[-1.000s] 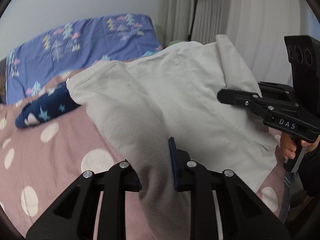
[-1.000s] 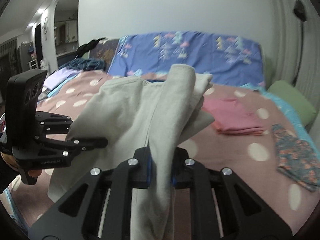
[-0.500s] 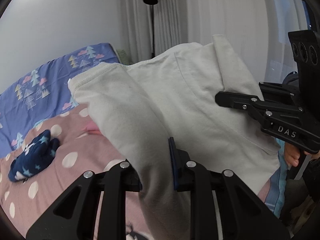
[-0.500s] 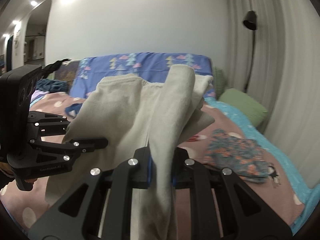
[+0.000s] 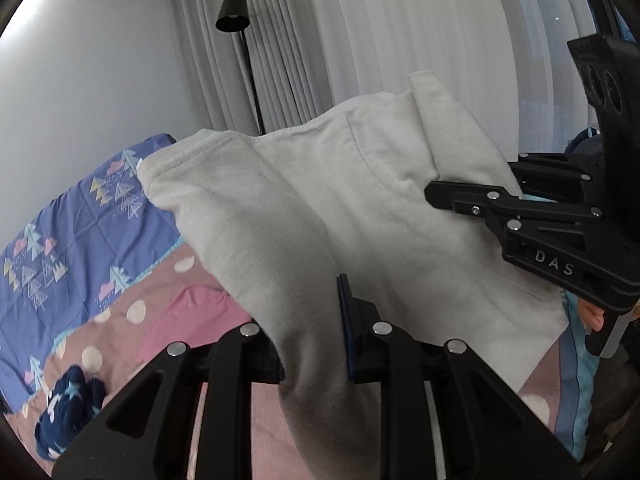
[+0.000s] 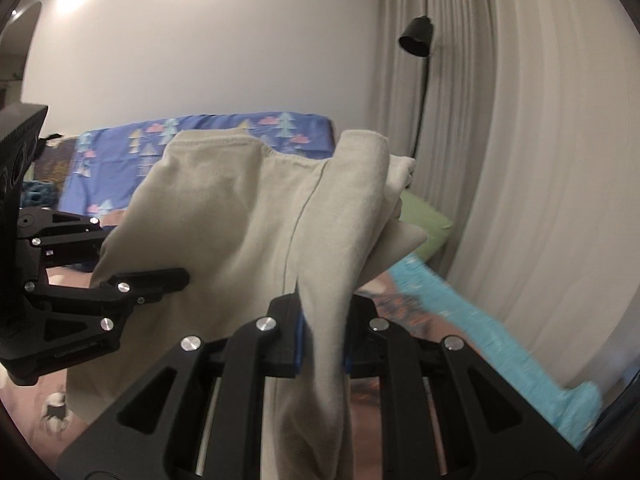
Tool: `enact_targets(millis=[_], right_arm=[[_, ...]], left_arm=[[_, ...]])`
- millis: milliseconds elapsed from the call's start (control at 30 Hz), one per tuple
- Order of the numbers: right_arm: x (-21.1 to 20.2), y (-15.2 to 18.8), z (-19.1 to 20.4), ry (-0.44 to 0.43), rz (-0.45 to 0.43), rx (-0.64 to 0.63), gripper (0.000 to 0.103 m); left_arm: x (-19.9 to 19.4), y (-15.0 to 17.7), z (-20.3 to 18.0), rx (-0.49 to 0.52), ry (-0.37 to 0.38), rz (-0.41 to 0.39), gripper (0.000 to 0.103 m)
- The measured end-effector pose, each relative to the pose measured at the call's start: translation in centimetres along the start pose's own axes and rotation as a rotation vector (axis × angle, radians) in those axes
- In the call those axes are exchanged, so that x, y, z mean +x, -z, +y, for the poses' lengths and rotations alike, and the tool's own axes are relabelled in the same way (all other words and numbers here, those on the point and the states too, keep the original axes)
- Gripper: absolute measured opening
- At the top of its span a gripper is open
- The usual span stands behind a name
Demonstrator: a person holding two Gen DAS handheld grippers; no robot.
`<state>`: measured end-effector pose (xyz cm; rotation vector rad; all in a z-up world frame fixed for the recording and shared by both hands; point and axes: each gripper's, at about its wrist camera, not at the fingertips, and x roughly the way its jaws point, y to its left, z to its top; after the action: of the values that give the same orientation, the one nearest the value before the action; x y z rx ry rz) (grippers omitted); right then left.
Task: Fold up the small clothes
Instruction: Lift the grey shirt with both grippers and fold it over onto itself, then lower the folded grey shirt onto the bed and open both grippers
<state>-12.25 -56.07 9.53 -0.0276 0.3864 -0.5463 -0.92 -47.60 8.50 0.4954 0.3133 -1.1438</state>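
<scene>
A folded beige garment [image 5: 320, 208] hangs in the air between both grippers, lifted off the bed. My left gripper [image 5: 312, 344] is shut on one bunched end of it, cloth spilling down between the fingers. The right gripper [image 5: 516, 204] shows at the right of that view, clamped on the far end. In the right wrist view my right gripper [image 6: 322, 332] is shut on a thick fold of the beige garment [image 6: 224, 216], and the left gripper [image 6: 160, 280] grips it at the left.
Below lies a pink bed cover with white dots [image 5: 160, 320], a folded pink garment [image 5: 188, 312], a navy star-print bundle [image 5: 64, 416] and a blue patterned pillow [image 5: 72, 232]. A black floor lamp [image 6: 418, 36] stands by pale curtains [image 6: 520, 160]. A green pillow [image 6: 424, 216] lies behind.
Both grippers have swung together toward the right side of the bed and a little upward, carrying the beige garment; the curtains and lamp have come into view. The grips are unchanged.
</scene>
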Motion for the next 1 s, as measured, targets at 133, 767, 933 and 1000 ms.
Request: enact_targets(millis=[133, 767, 933, 1000], right_arm=[[2.6, -1.5, -2.2, 0.081, 0.004, -0.012, 0.014], [19.6, 8.2, -12.8, 0.378, 0.426, 0.230, 0.047], [20.0, 12.9, -11.9, 0.473, 0.428, 0.137, 0.049], [20.4, 13.0, -11.1, 0.509, 0.444, 0.089, 0.049]], left_arm=[[3.4, -2.8, -0.3, 0.027, -0.008, -0.003, 0.021], [19.5, -0.7, 2.9, -0.135, -0.100, 0.135, 0.092], [22.5, 5.3, 1.7, -0.123, 0.006, 0.301, 0.092], [22.6, 6.4, 1.1, -0.118, -0.016, 0.290, 0.092]])
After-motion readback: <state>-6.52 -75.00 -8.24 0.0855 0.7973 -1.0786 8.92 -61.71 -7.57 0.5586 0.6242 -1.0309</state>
